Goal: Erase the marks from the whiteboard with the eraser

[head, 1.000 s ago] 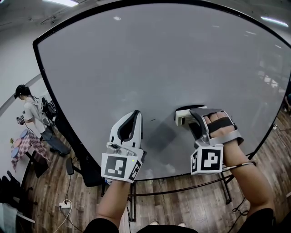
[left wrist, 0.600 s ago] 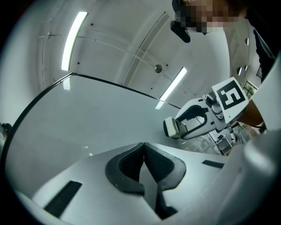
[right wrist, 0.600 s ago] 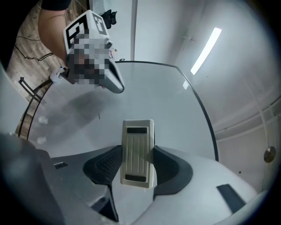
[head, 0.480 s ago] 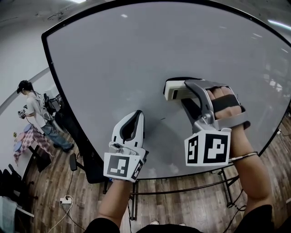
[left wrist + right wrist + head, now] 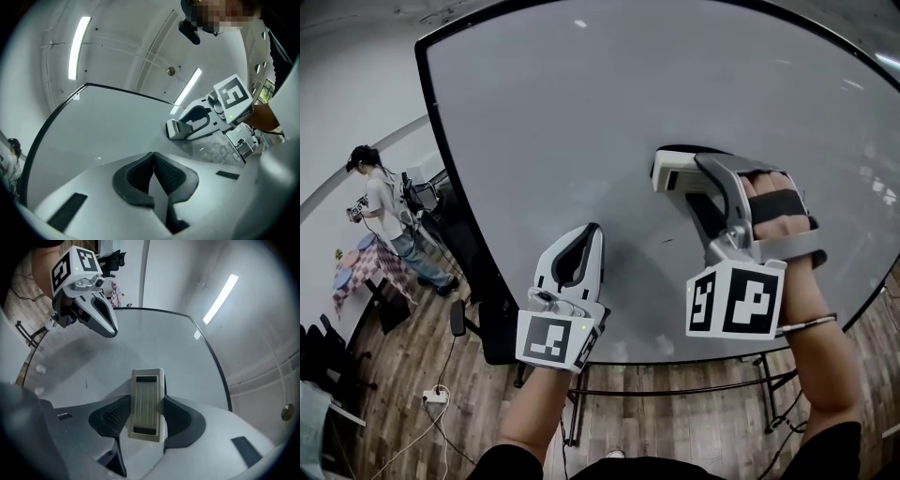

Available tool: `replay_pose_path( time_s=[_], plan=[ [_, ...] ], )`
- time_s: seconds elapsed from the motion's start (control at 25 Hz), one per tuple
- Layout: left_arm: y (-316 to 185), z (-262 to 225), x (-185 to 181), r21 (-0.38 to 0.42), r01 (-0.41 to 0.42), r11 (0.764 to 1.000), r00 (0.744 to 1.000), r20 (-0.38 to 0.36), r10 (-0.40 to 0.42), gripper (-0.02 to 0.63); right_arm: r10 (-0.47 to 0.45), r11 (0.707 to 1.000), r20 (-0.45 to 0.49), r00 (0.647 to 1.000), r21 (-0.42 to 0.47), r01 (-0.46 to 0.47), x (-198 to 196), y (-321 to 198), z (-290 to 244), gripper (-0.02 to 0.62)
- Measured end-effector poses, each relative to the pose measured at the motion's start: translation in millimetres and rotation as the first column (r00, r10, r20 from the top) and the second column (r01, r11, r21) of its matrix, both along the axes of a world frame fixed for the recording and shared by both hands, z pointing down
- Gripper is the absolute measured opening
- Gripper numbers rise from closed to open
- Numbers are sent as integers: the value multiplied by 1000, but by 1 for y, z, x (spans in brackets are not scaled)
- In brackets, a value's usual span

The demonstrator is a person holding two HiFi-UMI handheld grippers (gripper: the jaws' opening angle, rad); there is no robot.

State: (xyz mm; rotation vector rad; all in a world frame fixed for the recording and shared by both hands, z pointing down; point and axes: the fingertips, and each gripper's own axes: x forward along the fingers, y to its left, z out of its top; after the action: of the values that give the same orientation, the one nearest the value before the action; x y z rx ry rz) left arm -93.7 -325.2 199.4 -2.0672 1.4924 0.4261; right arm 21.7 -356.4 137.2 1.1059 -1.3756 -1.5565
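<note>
Two grippers hang over the whiteboard [image 5: 609, 103], and only one of them is working. The right gripper [image 5: 146, 405] is clamped on the eraser [image 5: 673, 175]. Its jaws pinch the ribbed plastic back from both long sides, so the wiping face appears to lie flat on the board. The eraser sits in the board's right half, well in from the near edge. A short dark tick [image 5: 667, 241] lies on the board just nearer than the eraser, between the two grippers (it is the only clear mark; faint smudges by the near edge may be reflections). The left gripper [image 5: 153, 159] has its jaws pressed together on nothing and hovers by the near edge, probably parked clear of the wiping path. The next stroke likely needs to draw the eraser toward the near edge, across the tick.
</note>
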Motion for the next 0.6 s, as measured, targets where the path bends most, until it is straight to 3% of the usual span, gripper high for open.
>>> replay_pose_path(
  time_s=[0.28, 0.6],
  plan=[
    [-6, 5, -10, -4, 4, 1000, 1000, 26, -4, 20, 13, 998, -123, 992, -66, -21, -33, -5, 76, 245],
    [-20, -10, 0, -10, -13, 1000, 1000, 5, 13, 20, -17, 979, -156, 988, -201, -15, -28, -13, 134, 245]
  ],
)
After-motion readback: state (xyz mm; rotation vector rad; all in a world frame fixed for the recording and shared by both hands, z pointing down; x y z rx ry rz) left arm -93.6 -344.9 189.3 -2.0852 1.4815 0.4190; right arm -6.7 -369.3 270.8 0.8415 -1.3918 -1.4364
